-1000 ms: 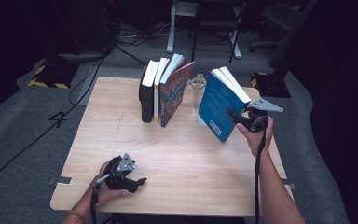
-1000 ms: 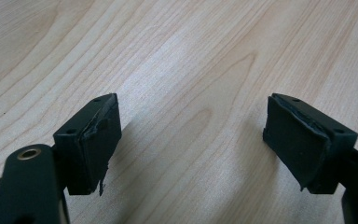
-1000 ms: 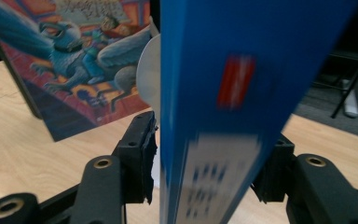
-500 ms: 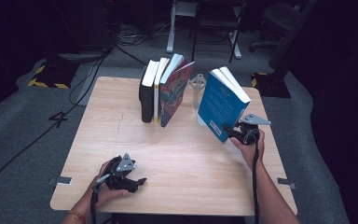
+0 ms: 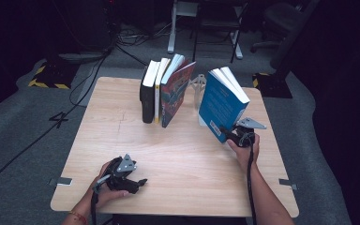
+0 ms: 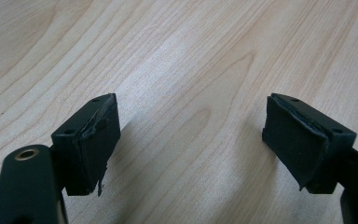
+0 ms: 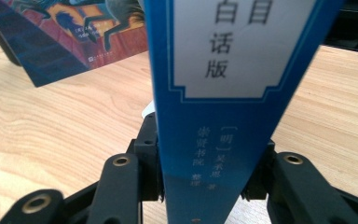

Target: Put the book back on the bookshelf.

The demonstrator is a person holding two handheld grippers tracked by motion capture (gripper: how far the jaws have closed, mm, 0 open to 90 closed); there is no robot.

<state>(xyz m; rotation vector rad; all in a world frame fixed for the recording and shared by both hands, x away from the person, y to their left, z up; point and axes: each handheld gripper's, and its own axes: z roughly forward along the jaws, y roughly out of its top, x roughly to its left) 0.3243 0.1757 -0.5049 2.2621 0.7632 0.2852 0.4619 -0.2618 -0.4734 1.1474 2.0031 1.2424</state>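
blue book point(image 5: 221, 107) stands tilted at the right of the table point(image 5: 122, 136), its near lower corner clamped between the jaws of the right gripper point(image 5: 229, 135), which have just been closing onto its spine. in the right gripper view the black pads point(image 7: 150, 158) press both sides of the spine. left gripper point(image 5: 138, 183) rests at the near left edge, jaws wide apart over bare wood with nothing between them. farther left of the blue book, three books point(image 5: 164, 89) stand together, the colourful one leaning; a clear stand point(image 5: 198, 86) sits between.
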